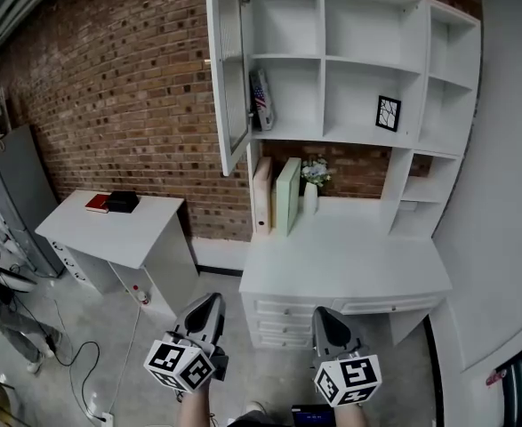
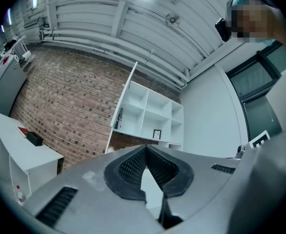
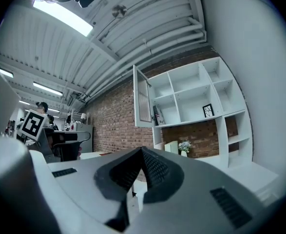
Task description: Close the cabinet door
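Observation:
The white wall cabinet [image 1: 358, 60] hangs above the desk. Its glass-panelled door [image 1: 228, 69] stands swung wide open at the left, edge-on toward me. The same open door [image 2: 124, 106] shows in the left gripper view, and the door [image 3: 143, 101] shows again in the right gripper view. My left gripper [image 1: 209, 299] and right gripper [image 1: 323, 312] are held low near my body, well short of the desk and far below the door. Each one's jaws meet at the tip, left gripper [image 2: 145, 147] and right gripper [image 3: 142, 150], with nothing between them.
A white desk [image 1: 349, 265] with drawers stands under the cabinet, carrying upright books [image 1: 274, 194] and a small flower vase [image 1: 315, 174]. A framed picture [image 1: 388, 112] sits on a shelf. A white side table [image 1: 145, 234] stands left, with cables [image 1: 83, 363] on the floor.

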Demonstrator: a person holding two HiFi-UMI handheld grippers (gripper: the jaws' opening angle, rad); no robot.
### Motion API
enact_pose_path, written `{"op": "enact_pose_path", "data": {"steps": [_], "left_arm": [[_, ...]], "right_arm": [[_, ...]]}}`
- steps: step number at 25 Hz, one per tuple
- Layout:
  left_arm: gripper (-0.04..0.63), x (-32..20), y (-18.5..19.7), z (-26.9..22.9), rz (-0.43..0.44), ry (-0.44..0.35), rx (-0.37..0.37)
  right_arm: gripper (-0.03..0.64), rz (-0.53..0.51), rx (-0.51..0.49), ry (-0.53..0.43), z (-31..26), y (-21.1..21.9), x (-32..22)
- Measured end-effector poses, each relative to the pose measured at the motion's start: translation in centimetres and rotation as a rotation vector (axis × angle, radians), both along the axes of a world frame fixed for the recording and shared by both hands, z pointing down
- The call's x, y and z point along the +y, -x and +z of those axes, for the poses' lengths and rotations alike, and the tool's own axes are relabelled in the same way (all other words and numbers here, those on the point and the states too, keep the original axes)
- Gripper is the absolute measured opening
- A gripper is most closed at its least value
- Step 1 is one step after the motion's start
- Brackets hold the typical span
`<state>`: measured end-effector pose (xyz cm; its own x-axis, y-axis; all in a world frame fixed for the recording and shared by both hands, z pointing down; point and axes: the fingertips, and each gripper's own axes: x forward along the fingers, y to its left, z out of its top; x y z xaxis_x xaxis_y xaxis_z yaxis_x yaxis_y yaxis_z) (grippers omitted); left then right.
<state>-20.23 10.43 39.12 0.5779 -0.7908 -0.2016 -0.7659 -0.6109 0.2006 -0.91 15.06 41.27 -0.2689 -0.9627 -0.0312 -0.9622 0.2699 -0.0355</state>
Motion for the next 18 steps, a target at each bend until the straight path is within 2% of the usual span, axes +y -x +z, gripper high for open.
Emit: {"op": "enact_pose_path", "data": {"steps": [8, 13, 15, 18], "left_arm": [[0.012, -1.1, -0.9, -0.5, -0.004, -0.005, 0.004], [0.012, -4.0, -2.2, -0.5, 0.000, -0.007, -0.003], [0.012, -5.7, -2.7, -0.3, 0.001, -0.004, -0.001], [0.012, -8.9, -3.4, 0.2, 0.002, -0.003, 0.015]], "right_arm": [[0.000, -0.026, -0.046, 0.003, 0.0, -1.1, -0.8], [0.000, -0.088, -0.104, -0.013, -0.3, -2.0, -2.6], [0.000, -0.077, -0.120, -0.008, -0.3, -2.9, -3.9], [0.000, -0.017, -0.065, 0.007, 0.3, -4.4, -6.9]]}}
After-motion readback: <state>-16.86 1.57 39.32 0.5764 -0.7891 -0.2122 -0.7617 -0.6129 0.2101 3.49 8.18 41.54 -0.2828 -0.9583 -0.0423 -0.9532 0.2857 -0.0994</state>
